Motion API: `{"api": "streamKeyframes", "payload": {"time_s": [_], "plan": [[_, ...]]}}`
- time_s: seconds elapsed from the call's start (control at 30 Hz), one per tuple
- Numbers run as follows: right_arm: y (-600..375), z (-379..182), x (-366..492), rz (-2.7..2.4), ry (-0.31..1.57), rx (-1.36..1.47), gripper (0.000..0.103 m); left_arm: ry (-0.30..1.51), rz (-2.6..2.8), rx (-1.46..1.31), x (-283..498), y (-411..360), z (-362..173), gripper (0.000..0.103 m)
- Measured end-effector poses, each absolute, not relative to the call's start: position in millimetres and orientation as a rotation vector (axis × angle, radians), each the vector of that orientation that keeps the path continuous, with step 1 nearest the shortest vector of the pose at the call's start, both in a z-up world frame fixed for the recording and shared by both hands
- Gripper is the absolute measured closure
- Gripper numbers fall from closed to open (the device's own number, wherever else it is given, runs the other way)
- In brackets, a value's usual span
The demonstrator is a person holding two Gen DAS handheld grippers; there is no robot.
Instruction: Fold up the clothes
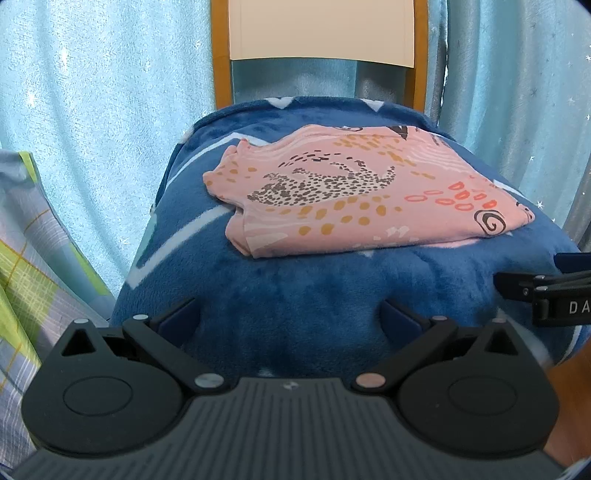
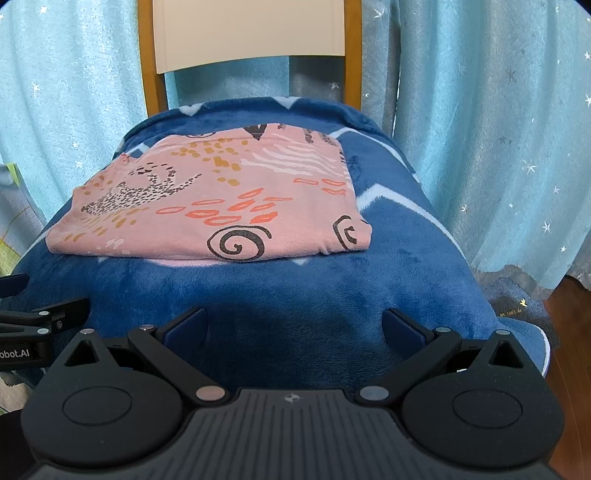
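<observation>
My left gripper (image 1: 290, 319) and right gripper (image 2: 295, 326) both hang spread wide, empty, over the blue fleece blanket (image 2: 295, 288). At twelve o'clock lies the folded pink patterned garment (image 2: 221, 199), before a wooden chair back (image 2: 251, 33).

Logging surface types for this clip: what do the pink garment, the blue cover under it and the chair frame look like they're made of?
Pink garment: thin matte knit, probably cotton jersey; it lies flat with soft folded edges. Blue cover: plush fleece, with fuzzy nap and a shaded sheen. Chair frame: apparently varnished wood, smooth orange-brown; laminate cannot be excluded.
</observation>
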State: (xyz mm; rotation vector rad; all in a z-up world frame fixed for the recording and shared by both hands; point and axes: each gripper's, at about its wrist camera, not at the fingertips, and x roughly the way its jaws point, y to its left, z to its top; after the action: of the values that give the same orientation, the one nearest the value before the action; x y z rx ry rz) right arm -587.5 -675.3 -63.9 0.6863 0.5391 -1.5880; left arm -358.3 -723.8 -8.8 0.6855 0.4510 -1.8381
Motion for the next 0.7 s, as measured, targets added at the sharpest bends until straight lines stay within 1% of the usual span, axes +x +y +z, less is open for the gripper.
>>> {"api": "streamKeyframes", "payload": {"time_s": [0.7], "plan": [[-677.6, -65.2, -586.5, -1.595, 0.537, 0.678, 0.000, 0.449, -1.834, 0.684, -359.2, -724.1, -9.5, 0.000]]}}
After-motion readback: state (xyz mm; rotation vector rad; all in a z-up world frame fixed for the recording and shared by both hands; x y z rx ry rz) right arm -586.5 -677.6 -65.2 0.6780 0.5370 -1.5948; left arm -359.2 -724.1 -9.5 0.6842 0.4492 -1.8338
